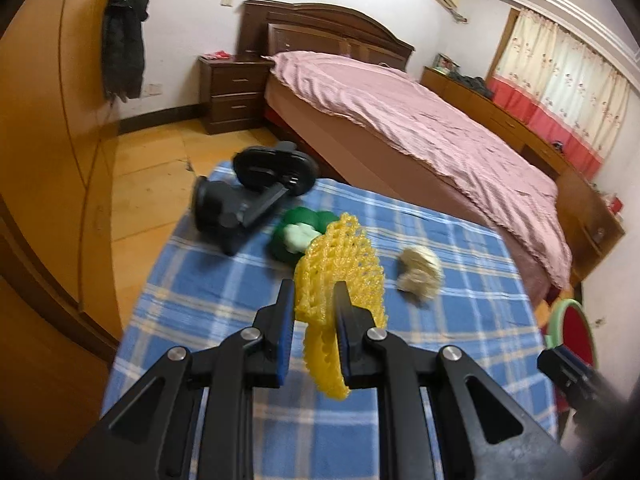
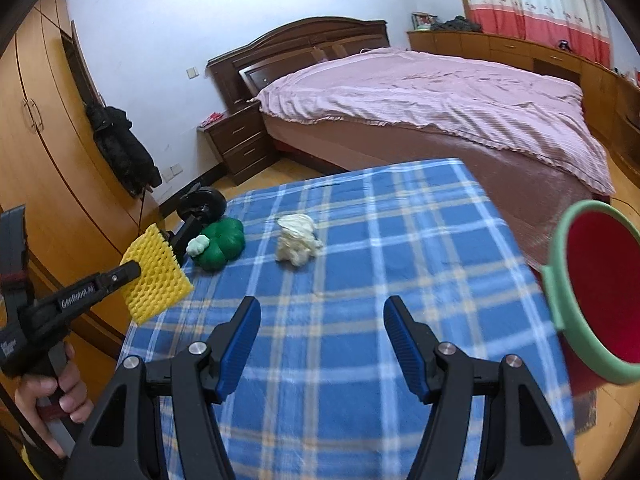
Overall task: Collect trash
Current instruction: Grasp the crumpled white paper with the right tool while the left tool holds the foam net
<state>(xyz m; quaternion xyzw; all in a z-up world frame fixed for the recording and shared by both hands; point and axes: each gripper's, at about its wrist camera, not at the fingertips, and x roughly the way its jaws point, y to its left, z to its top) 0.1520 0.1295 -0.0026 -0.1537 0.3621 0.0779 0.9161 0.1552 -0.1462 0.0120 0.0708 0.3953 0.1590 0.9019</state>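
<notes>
My left gripper is shut on a yellow foam fruit net and holds it above the blue plaid tablecloth. The net also shows in the right wrist view, at the table's left edge, with the left gripper on it. A crumpled white paper wad lies on the cloth; it also shows in the right wrist view. My right gripper is open and empty above the near cloth. A red bin with a green rim stands beside the table's right edge.
A green toy with a pale piece on it and a black camera mount sit at the table's far left. A pink-covered bed lies beyond the table. Wooden wardrobes stand on the left.
</notes>
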